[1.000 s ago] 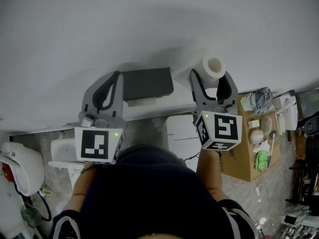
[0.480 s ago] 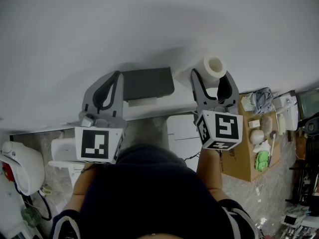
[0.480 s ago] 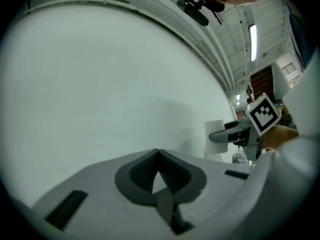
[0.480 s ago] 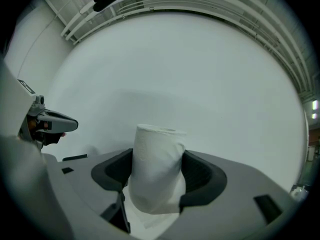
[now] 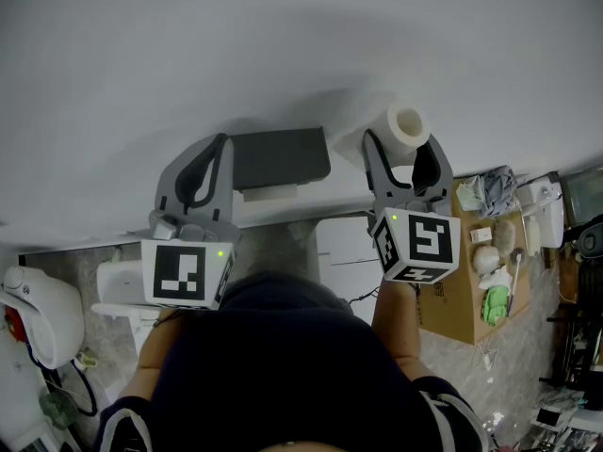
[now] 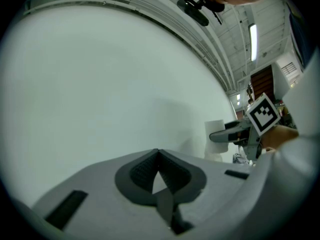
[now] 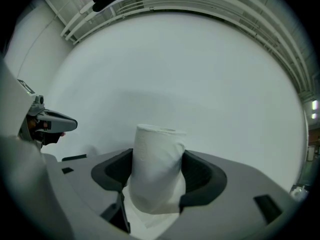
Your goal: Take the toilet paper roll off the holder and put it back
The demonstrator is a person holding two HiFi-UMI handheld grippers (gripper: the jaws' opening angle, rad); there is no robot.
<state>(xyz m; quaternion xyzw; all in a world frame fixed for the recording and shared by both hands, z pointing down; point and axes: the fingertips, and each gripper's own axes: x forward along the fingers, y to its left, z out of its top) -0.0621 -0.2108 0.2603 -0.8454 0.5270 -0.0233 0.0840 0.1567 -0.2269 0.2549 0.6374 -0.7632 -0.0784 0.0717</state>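
Two grippers are working near a smooth white wall point(image 5: 283, 45). Right gripper point(image 5: 403, 151) is clamping the toilet paper roll point(image 5: 405, 123) across its middle, jaws narrowed onto the paper, pads pressing both sides. Roll is sitting off the holder point(image 5: 280, 156), just right of it, close to the wall. Its long axis is standing upright between the jaws, and the hollow core end is facing up toward the head camera. In the right gripper view the roll point(image 7: 156, 159) is looking soft, white and faintly embossed, slightly squeezed, with a loose tail point(image 7: 150, 216) hanging below. Holder is showing as a dark grey flat-faced box with a white part under it. Left gripper point(image 5: 222, 142) is pointing at the wall left of the holder, jaws pressed together on nothing, ribbed dark pads point(image 6: 145, 171) meeting. Both bodies are grey plastic. Marker cubes point(image 5: 419, 245) are showing black-and-white squares, no readable writing.
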